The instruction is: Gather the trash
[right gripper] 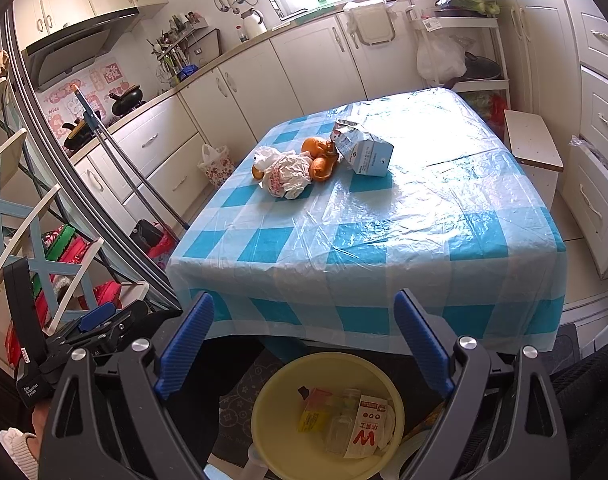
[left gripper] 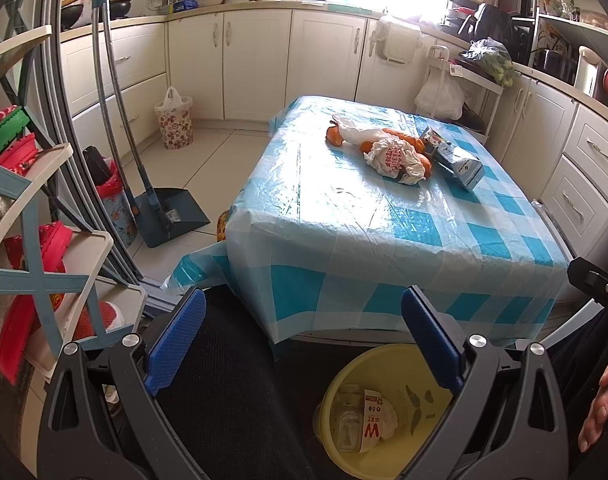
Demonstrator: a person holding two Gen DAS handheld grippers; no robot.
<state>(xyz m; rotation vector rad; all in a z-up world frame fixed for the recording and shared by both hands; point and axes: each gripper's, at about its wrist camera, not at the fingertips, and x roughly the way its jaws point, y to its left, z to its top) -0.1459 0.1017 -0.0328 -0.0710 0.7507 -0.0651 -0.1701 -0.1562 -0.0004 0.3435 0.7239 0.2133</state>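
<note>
A crumpled white plastic bag [left gripper: 392,156] [right gripper: 287,174], orange peels [left gripper: 335,135] [right gripper: 318,148] and a blue-white milk carton [left gripper: 454,158] [right gripper: 364,150] lie together on the table with the blue checked cloth [left gripper: 344,220] [right gripper: 384,232]. A yellow bin [left gripper: 336,392] [right gripper: 271,420] stands on the floor below the table's near edge; it holds a clear bottle and a paper carton [right gripper: 364,428]. My left gripper [left gripper: 304,340] is open and empty, above the bin. My right gripper [right gripper: 304,344] is open and empty, above the bin too.
A blue dustpan with broom [left gripper: 171,212] stands on the floor at the left. A floral waste basket [left gripper: 174,120] [right gripper: 215,166] stands by the cabinets. A shelf rack [left gripper: 31,240] is at the far left. A small white stool [right gripper: 532,144] stands right of the table.
</note>
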